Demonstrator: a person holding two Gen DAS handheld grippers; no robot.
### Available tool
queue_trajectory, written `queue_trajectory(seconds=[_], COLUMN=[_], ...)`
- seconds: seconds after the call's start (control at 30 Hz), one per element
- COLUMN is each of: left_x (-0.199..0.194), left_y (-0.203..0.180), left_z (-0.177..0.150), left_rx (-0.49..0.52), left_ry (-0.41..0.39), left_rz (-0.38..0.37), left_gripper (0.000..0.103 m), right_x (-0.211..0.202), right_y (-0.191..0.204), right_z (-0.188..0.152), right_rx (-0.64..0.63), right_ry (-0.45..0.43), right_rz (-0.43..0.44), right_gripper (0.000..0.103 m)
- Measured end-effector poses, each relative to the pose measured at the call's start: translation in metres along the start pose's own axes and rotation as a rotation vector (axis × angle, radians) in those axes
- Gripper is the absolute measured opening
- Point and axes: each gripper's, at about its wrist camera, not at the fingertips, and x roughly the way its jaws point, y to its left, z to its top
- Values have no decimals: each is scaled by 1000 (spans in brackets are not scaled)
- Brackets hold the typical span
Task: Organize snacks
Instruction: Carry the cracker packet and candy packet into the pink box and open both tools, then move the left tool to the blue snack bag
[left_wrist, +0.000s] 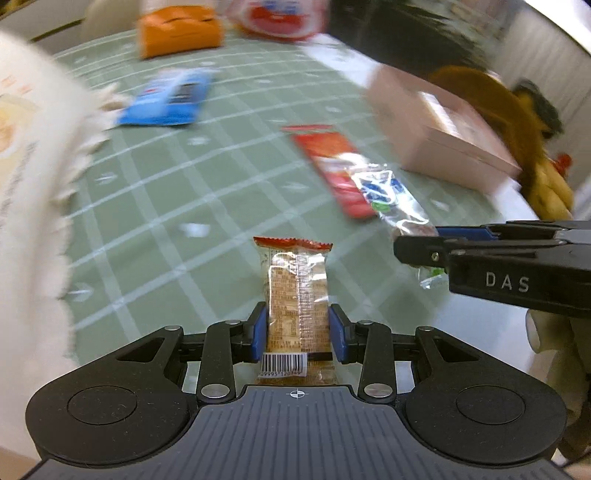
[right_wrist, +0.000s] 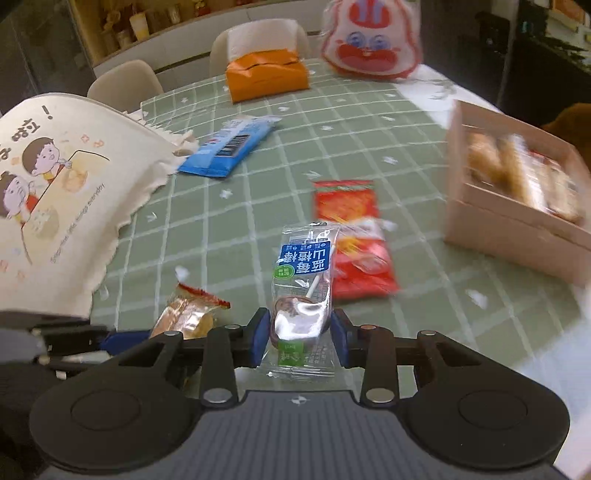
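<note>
My left gripper (left_wrist: 297, 330) is shut on a clear-wrapped biscuit bar (left_wrist: 297, 291) with a red top seam and a barcode sticker, lifted above the green checked tablecloth (left_wrist: 207, 177). In the right wrist view that bar (right_wrist: 188, 317) shows at the lower left. My right gripper (right_wrist: 299, 332) is shut on a clear lollipop packet with a blue label (right_wrist: 304, 266). The same right gripper (left_wrist: 417, 245) enters the left wrist view from the right, its packet (left_wrist: 388, 192) blurred. A red snack packet (right_wrist: 351, 236) lies flat on the cloth just beyond.
A pink open box (right_wrist: 513, 206) with wrapped snacks stands at the right. A cream cartoon-print bag (right_wrist: 55, 199) fills the left. A blue packet (right_wrist: 229, 146), an orange pouch (right_wrist: 266, 75) and a red-and-white face-shaped bag (right_wrist: 369, 40) lie further back. Chairs stand behind the table.
</note>
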Motion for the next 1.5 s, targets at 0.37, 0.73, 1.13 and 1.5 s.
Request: queue_trajectory(seconds=[0.37,0.73,1.13,1.5], left_x=[-22,-9,91,100], left_y=[-125,-180,-116,1], left_z=[59,234,263,238], left_rx=[255,274,65,-71], left_ry=[-159,-330,-182,-122], left_rz=[-176,-201,-272,-41], left_gripper=[40,40,41,41], right_x=[-102,-165,-101,-35], right_y=[-113,-170,-218,-212], right_z=[-36,50,106,127], right_rx=[198,258,350,359], right_ry=[-163,-408,-325,-227], right_rz=[-190,-263,-205,-156], right_gripper=[36,36,36,73])
